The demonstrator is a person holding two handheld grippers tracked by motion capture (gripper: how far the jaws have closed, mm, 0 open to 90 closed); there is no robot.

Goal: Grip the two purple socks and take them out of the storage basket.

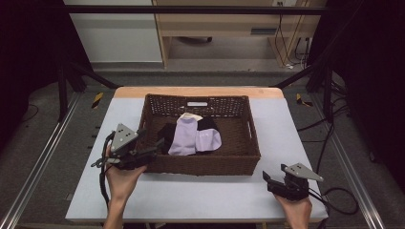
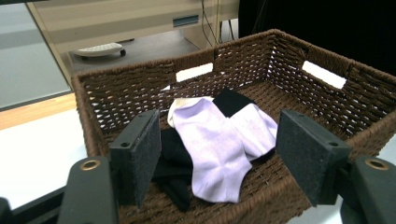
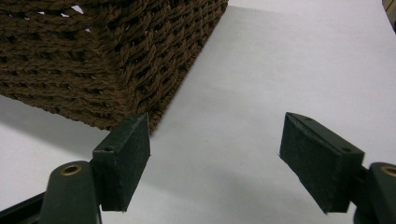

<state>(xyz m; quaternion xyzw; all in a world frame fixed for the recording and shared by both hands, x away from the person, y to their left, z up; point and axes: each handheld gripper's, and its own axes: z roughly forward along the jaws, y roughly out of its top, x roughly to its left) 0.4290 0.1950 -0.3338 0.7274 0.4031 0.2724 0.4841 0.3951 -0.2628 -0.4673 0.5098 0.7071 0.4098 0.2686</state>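
Note:
A brown woven basket (image 1: 248, 143) stands mid-table and holds lilac socks (image 1: 188, 136) lying over black socks (image 1: 207, 125). My left gripper (image 1: 155, 149) hovers at the basket's near left corner, open, nothing between its pads. In the left gripper view that left gripper (image 2: 219, 163) looks over the near rim at the lilac socks (image 2: 219, 144) and black socks (image 2: 175, 168) in the basket (image 2: 327, 107). My right gripper (image 1: 268, 181) rests low on the table at the front right, open and empty. In the right gripper view the right gripper (image 3: 215, 163) faces bare table beside the basket's corner (image 3: 116, 65).
The basket sits on a pale table top (image 1: 191, 195) with a wooden strip along its far edge. Cables (image 1: 334, 200) trail off the right side. Beyond the table are a desk (image 1: 229, 28) and dark frame posts.

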